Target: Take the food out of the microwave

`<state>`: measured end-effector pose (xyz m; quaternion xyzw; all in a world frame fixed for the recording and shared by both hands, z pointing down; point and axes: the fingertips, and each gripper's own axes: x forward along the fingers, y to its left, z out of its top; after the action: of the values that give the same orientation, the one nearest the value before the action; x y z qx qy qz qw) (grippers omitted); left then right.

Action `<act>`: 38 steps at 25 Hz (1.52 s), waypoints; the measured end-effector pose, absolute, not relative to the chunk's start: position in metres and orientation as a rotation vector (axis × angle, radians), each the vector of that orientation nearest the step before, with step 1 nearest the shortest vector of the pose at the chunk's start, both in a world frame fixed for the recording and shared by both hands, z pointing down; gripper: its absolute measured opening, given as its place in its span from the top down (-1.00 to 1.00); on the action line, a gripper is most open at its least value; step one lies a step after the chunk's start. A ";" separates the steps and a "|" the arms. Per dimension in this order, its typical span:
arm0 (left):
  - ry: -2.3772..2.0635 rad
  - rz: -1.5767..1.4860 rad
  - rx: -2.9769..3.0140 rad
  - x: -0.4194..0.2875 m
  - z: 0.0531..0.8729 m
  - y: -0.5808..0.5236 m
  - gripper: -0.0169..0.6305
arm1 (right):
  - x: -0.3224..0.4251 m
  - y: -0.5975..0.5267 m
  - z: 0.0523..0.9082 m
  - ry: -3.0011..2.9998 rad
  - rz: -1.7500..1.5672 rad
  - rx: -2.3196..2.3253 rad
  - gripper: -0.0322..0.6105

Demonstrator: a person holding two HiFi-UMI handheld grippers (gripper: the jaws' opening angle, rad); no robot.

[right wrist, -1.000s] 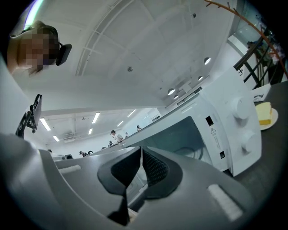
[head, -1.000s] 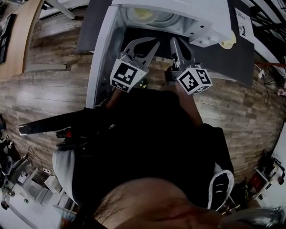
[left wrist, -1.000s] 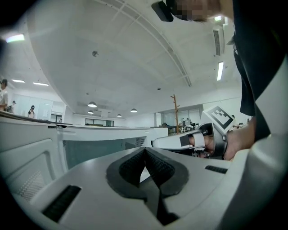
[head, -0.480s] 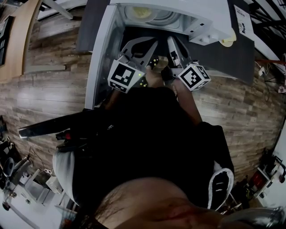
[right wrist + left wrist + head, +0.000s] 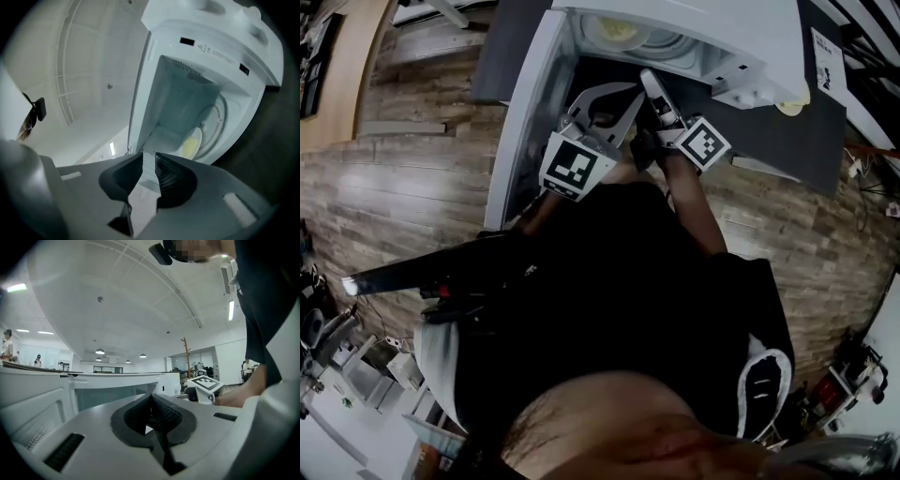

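Note:
The white microwave (image 5: 750, 37) stands open at the top of the head view, its door (image 5: 525, 122) swung out to the left. Inside, a white plate with yellowish food (image 5: 619, 30) lies on the turntable. The right gripper view shows the same plate (image 5: 192, 143) deep in the cavity. My right gripper (image 5: 645, 80) points into the opening. Its jaws have just been opening, and its pads (image 5: 149, 161) stand slightly apart with nothing held between them. My left gripper (image 5: 609, 89) hovers beside it, in front of the door, with its pads (image 5: 150, 401) closed together and empty.
The microwave sits on a dark counter (image 5: 787, 131). To its right lie a pale round object (image 5: 792, 98) and a printed sheet (image 5: 827, 52). Wood-plank floor (image 5: 412, 187) spreads to the left, where a black stand (image 5: 412, 267) reaches out. Distant people (image 5: 7, 345) stand in the office.
My right gripper has moved up the picture toward the microwave opening and rolled, so its marker cube shows a different face. My left gripper has stayed where it was.

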<state>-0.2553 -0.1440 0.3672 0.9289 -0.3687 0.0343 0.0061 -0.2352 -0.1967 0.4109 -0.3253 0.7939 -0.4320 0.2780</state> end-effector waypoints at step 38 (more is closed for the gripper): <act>-1.113 0.065 2.842 -0.267 0.377 -0.146 0.92 | -0.290 -0.264 0.509 1.636 -1.616 -0.810 0.61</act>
<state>-0.2674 -0.1456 0.3768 0.9300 -0.3643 0.0214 0.0442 -0.2902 -0.2641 0.5090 -0.3120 0.6300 -0.6221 0.3446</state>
